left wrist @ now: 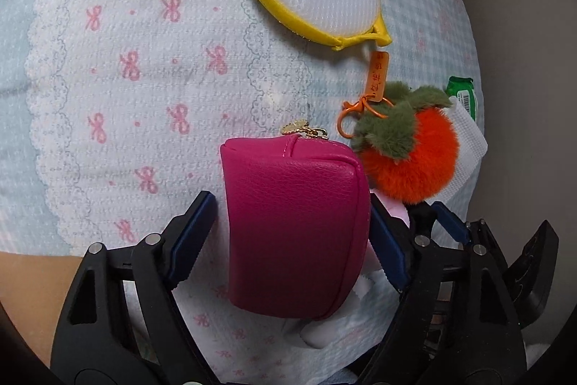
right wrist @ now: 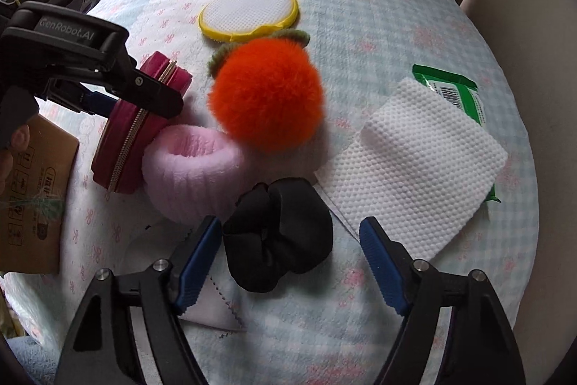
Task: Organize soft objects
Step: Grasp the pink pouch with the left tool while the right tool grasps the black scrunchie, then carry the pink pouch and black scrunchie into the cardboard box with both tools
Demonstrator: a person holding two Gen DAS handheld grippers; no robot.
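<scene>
My left gripper has its jaws around a magenta zip pouch, one finger on each side; the left pad stands slightly off the pouch. It also shows in the right wrist view, with the left gripper over it. My right gripper is open, its fingers either side of a black scrunchie. An orange plush persimmon leans on a pink fuzzy band. A yellow-rimmed mesh pad lies behind. A white textured cloth covers a green packet.
Everything rests on a pale bow-print quilted cushion. A brown cardboard box sits at the left. A beige chair frame rises at the right. A thin white fabric swatch lies under the right gripper.
</scene>
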